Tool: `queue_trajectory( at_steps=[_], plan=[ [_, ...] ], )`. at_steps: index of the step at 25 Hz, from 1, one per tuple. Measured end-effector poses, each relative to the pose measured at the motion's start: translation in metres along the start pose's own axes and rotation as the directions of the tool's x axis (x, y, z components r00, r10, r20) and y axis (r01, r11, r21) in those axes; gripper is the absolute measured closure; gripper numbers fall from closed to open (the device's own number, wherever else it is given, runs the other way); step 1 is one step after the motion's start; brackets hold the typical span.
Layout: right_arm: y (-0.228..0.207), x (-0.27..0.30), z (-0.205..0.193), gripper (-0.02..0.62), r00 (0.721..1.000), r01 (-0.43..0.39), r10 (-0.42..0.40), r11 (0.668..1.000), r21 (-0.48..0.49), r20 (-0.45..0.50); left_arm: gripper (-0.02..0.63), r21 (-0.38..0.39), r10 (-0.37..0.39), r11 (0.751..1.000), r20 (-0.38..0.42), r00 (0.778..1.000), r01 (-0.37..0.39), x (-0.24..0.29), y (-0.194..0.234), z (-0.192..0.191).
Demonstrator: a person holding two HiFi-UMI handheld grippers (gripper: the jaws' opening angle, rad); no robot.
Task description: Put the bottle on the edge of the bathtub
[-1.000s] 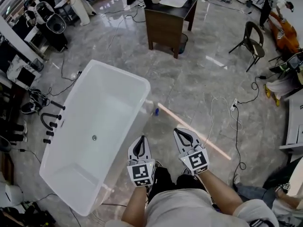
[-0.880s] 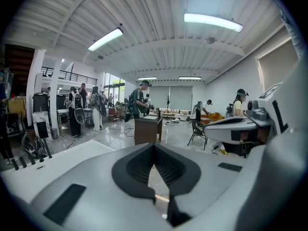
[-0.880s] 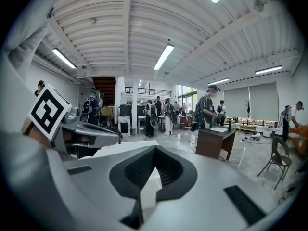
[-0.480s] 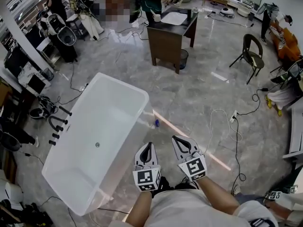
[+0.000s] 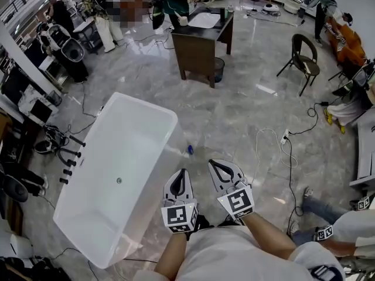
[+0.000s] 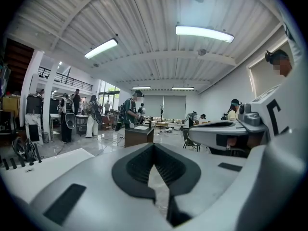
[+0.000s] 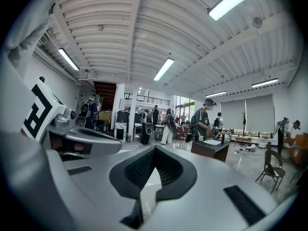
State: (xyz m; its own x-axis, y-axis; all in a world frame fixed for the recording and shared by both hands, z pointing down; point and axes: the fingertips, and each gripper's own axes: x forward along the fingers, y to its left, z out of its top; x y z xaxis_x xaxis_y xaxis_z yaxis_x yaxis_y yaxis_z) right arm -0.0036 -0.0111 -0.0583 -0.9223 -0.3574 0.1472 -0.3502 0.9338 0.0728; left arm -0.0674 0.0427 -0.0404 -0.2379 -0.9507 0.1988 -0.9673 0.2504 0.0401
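A white bathtub (image 5: 153,105) stands on the marble floor at the left of the head view. A small blue bottle (image 5: 190,150) lies on the floor just off the tub's right side. My left gripper (image 5: 183,171) and right gripper (image 5: 211,162) are side by side below the bottle, pointing away from me, apart from it. Both are shut with nothing between their jaws. In the left gripper view the left gripper (image 6: 154,147) points level across the room, as does the right gripper (image 7: 155,147) in its own view. Neither gripper view shows the bottle.
A dark wooden table (image 5: 196,45) with a bin (image 5: 218,69) and a person beside it stands beyond the tub. A black chair (image 5: 300,60) is at the right. Cables (image 5: 275,151) trail over the floor. Equipment (image 5: 58,145) crowds the left. Someone's legs (image 5: 328,230) are at lower right.
Both grippers stay shut and side by side. The head view has shifted, so the bottle sits lower in frame. A person's legs have come in at lower right.
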Motion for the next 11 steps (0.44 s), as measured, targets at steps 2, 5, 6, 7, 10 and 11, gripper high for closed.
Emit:
queue_trajectory(
  at_steps=[2,5,6,7,10,11],
  plan=[
    [0.0016,-0.0006,0.0037,0.589,1.000,-0.002,0.002,1.000,-0.009,0.000,0.595,0.000,-0.004,1.000,0.000,1.000,0.004,-0.0019,0.0001,0.0017],
    [0.0018,0.0011,0.0036,0.589,1.000,-0.006,0.006,1.000,-0.028,-0.001,0.595,0.002,-0.006,1.000,0.000,1.000,0.006,-0.0018,0.0029,0.0024],
    [0.0016,0.0018,0.0032,0.589,1.000,-0.005,0.004,1.000,-0.022,-0.001,0.595,0.003,-0.006,1.000,-0.001,1.000,0.006,-0.0016,0.0038,0.0023],
    [0.0016,0.0024,0.0030,0.589,1.000,-0.003,0.003,1.000,-0.014,-0.001,0.595,0.003,-0.006,1.000,-0.001,1.000,0.006,-0.0016,0.0045,0.0020],
    [0.0019,0.0044,0.0034,0.589,1.000,-0.008,0.008,1.000,-0.020,-0.001,0.595,0.006,-0.005,1.000,-0.003,1.000,0.005,-0.0019,0.0061,0.0021],
    [0.0021,0.0052,0.0037,0.589,1.000,-0.010,0.010,1.000,-0.026,-0.001,0.595,0.007,-0.005,1.000,-0.003,1.000,0.005,-0.0019,0.0065,0.0022]
  ],
)
